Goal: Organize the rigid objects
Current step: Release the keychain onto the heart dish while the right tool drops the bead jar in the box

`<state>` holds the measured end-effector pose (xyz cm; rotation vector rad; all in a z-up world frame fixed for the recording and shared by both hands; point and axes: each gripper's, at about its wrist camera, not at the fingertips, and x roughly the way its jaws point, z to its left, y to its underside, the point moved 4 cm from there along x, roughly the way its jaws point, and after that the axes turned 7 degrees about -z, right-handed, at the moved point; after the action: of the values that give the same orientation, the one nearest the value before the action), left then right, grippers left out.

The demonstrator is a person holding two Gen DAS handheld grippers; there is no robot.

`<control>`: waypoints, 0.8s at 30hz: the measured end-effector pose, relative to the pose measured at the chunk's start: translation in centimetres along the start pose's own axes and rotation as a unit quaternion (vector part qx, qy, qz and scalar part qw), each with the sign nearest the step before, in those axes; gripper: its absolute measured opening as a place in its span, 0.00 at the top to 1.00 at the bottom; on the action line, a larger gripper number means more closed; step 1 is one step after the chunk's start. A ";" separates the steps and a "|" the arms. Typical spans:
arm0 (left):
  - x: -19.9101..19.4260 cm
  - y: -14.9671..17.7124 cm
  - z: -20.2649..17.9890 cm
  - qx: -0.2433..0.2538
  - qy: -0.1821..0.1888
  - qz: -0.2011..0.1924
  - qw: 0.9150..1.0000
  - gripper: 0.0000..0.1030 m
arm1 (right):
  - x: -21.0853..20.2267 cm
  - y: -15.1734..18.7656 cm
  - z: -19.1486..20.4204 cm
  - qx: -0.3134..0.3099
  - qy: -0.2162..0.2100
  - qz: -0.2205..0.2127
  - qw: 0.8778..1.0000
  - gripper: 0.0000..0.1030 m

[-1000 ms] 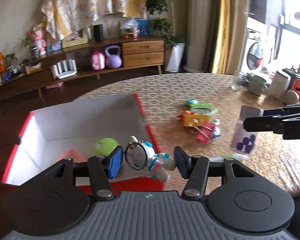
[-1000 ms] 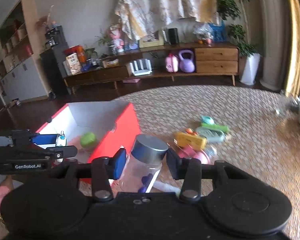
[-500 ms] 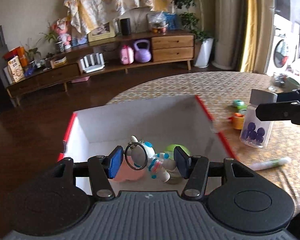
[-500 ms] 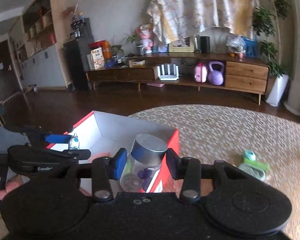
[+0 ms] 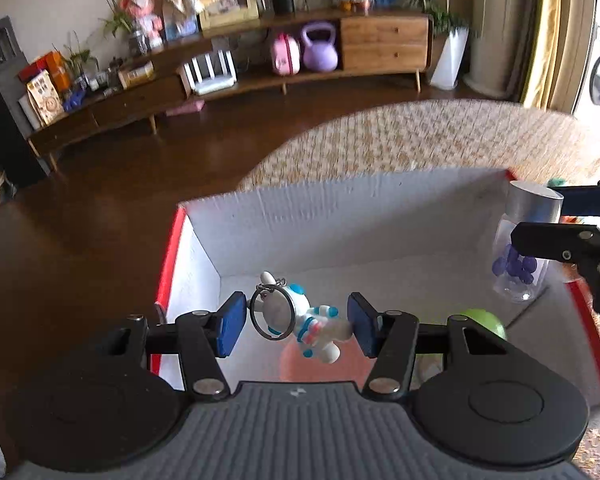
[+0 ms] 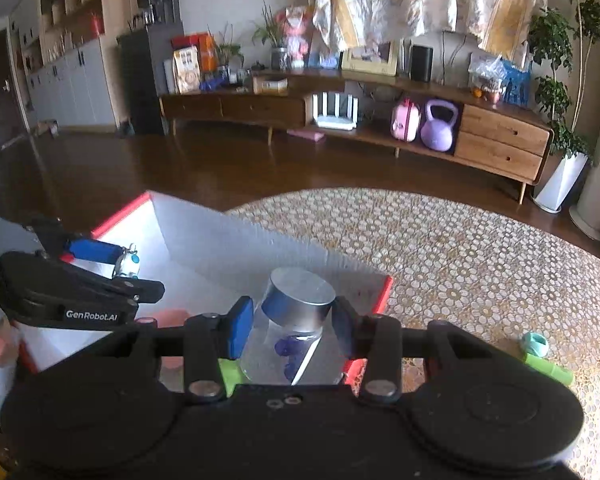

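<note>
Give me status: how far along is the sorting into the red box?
Done: green ball already lies in the red box. In hand: left gripper holds the astronaut keychain, right gripper the lidded jar, both over the box, unreleased. Left: green and teal toys on the table.

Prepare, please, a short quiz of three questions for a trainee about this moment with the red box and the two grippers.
1. True or false: the left gripper holds a green ball.
2. Which thing does the right gripper hold? A) a purple kettlebell B) a clear jar with a silver lid C) a green ball
3. Fill in: both held things hang over the open ____.

Key
1. False. It holds a white and blue keychain figure; the green ball lies inside the red box.
2. B, the clear jar, with purple pieces inside.
3. Box.
</note>
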<state>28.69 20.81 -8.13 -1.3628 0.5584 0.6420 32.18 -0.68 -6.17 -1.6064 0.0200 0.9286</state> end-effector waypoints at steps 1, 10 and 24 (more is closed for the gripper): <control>0.6 -0.1 0.0 0.001 -0.002 0.007 1.000 0.46 | 0.6 0.1 0.0 0.000 0.002 0.004 1.000 0.58; 4.9 -1.1 -0.5 0.022 -0.027 0.058 0.998 0.46 | 3.0 1.3 1.3 -0.016 -0.009 0.040 0.999 0.59; 7.7 -0.5 -1.9 0.001 -0.004 0.132 0.991 0.46 | 3.5 2.0 2.3 -0.025 -0.011 0.065 0.997 0.59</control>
<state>34.49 19.58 -13.44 -1.2937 0.7391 0.8596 32.30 2.29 -9.75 -1.6571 0.0883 1.0542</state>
